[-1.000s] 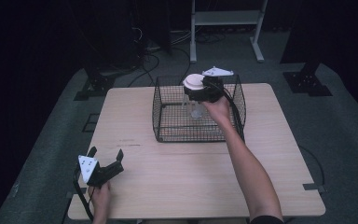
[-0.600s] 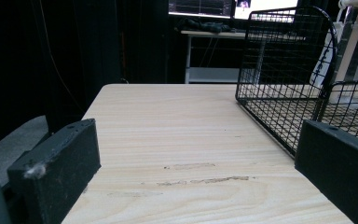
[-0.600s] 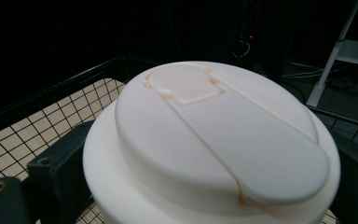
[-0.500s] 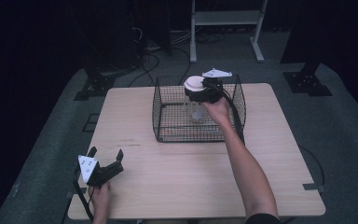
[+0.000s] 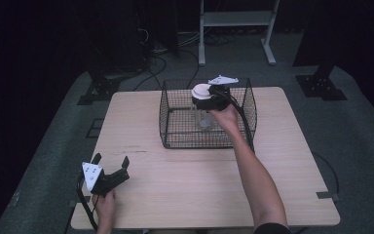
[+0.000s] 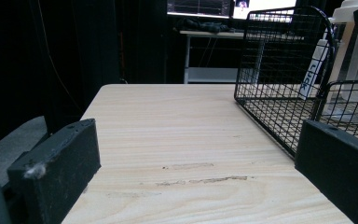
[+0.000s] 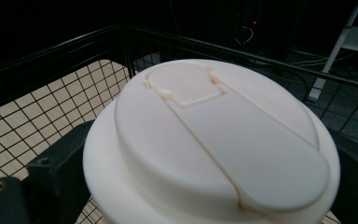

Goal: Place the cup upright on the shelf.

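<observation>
Resting at the near left corner of the counter (image 5: 185, 190): left tool (image 5: 111, 171), jaws spread wide with nothing between, pointing toward the far side. Farther in, on the far half of the counter, just right of centre: black wire basket (image 5: 175, 122), open at the top. Above its far right part: right tool (image 5: 209, 99), held by a hand (image 5: 226, 117), jaws pinching a clear bottle (image 5: 205, 117) just under its white flip-top lid (image 7: 214, 140), the bottle upright and hanging inside the basket.

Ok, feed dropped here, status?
Right gripper shut on white-lidded clear plastic jar, over black wire basket. Left gripper open, idle. Nothing blocking.
</observation>
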The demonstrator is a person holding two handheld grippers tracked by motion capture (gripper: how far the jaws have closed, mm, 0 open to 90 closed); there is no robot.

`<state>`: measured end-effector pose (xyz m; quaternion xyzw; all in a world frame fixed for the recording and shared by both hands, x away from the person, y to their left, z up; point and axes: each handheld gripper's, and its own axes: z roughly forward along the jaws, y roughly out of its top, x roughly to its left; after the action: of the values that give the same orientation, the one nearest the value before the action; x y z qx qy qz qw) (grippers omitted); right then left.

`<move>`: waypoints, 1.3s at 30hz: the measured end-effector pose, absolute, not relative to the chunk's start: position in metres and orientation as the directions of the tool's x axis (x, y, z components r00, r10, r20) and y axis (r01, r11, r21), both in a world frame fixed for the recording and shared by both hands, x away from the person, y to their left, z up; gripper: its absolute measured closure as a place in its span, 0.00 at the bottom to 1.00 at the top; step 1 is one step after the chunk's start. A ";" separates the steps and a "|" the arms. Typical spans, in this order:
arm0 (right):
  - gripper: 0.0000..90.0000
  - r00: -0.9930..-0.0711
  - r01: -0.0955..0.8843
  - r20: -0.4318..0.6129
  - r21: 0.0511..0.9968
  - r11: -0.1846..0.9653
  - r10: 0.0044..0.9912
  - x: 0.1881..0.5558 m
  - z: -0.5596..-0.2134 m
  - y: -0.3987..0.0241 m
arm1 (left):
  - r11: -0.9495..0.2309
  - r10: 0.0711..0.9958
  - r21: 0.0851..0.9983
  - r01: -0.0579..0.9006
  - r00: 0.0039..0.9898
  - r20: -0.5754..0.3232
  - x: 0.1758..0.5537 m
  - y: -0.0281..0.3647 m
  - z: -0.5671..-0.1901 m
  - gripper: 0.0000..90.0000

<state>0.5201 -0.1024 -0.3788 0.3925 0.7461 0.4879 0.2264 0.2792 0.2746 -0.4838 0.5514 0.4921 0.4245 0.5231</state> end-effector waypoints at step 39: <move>0.05 -0.599 0.372 0.046 0.900 0.227 0.800 0.509 -0.379 -0.114 | 0.028 0.988 0.995 0.097 0.147 -0.042 0.279 0.274 -0.484 0.00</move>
<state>0.5093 -0.1136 -0.3788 0.3898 0.7515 0.4844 0.2207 0.2794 0.2743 -0.4840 0.5504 0.4931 0.4280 0.5202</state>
